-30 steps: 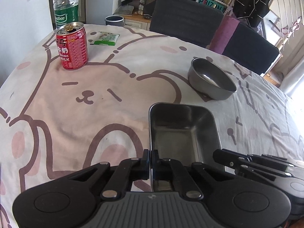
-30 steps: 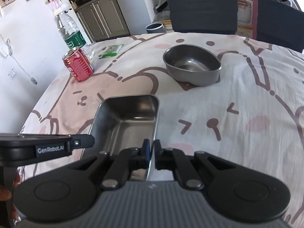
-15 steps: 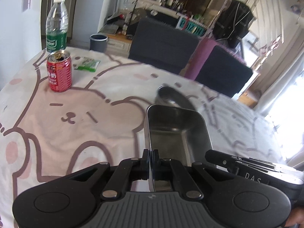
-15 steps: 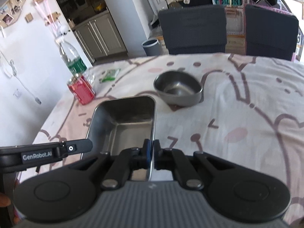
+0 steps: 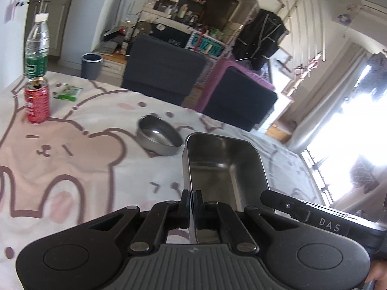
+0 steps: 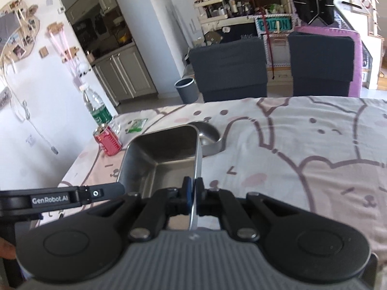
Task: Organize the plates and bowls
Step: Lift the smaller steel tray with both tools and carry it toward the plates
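Note:
A rectangular steel tray (image 5: 225, 169) hangs above the table, held by both grippers. My left gripper (image 5: 192, 199) is shut on the tray's left rim. My right gripper (image 6: 192, 188) is shut on the right rim of the same tray (image 6: 164, 154). A round steel bowl (image 5: 158, 137) stands on the tablecloth beyond the tray; in the right wrist view the bowl (image 6: 209, 135) is partly hidden behind the tray's far corner. The right gripper's body (image 5: 321, 217) shows at the right of the left wrist view, and the left gripper's body (image 6: 60, 197) at the left of the right wrist view.
A red drink can (image 5: 36, 102), a clear water bottle (image 5: 36, 48) and a green packet (image 5: 69, 91) stand at the table's far left. Two dark chairs (image 6: 229, 67) are behind the far table edge. A grey bin (image 6: 185, 91) is on the floor.
Both grippers have lifted the tray off the tablecloth and carried it up and forward. The views now tilt higher, showing more of the room. The bowl has stayed in place.

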